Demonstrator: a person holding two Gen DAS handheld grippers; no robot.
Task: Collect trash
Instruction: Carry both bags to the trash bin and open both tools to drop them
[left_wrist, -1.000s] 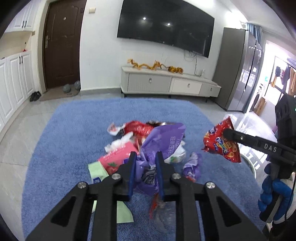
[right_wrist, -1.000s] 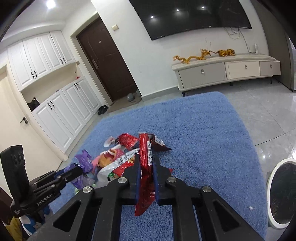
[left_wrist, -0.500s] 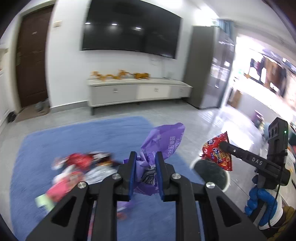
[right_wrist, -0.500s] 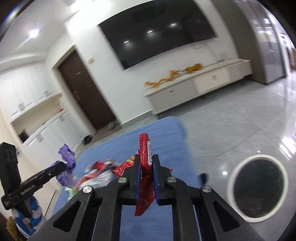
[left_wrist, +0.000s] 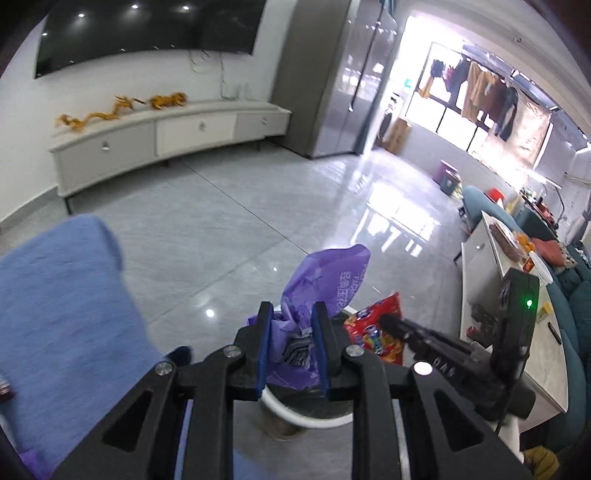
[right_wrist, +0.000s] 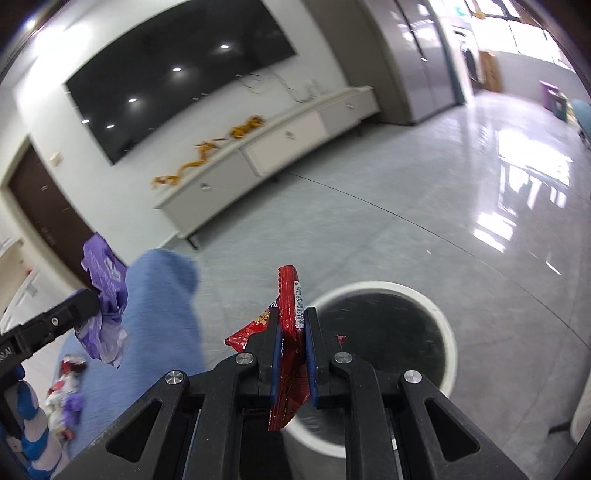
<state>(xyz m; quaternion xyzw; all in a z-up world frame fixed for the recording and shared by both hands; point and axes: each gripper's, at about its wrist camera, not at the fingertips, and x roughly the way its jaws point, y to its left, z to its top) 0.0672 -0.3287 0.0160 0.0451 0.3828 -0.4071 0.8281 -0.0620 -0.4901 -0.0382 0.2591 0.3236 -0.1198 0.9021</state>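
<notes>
Bare grey floor (right_wrist: 424, 206) spreads open beyond the blue rug (left_wrist: 55, 295) edge, around the white-rimmed bin (right_wrist: 448, 332). Above it, left tongs (left_wrist: 291, 343) clamp a crumpled purple bag (left_wrist: 325, 280); right tongs (right_wrist: 291, 343) pinch a flattened red wrapper (right_wrist: 290, 295).

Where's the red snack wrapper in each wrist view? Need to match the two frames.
Left wrist: red snack wrapper sits right of centre, low, pinched at the tip of the right tool, just beyond the purple bag.
Right wrist: bottom centre, edge-on, clamped in the right tool, in front of the bin.
Shared landmark: white-rimmed trash bin, which is largely hidden under the tools in the left wrist view.
</notes>
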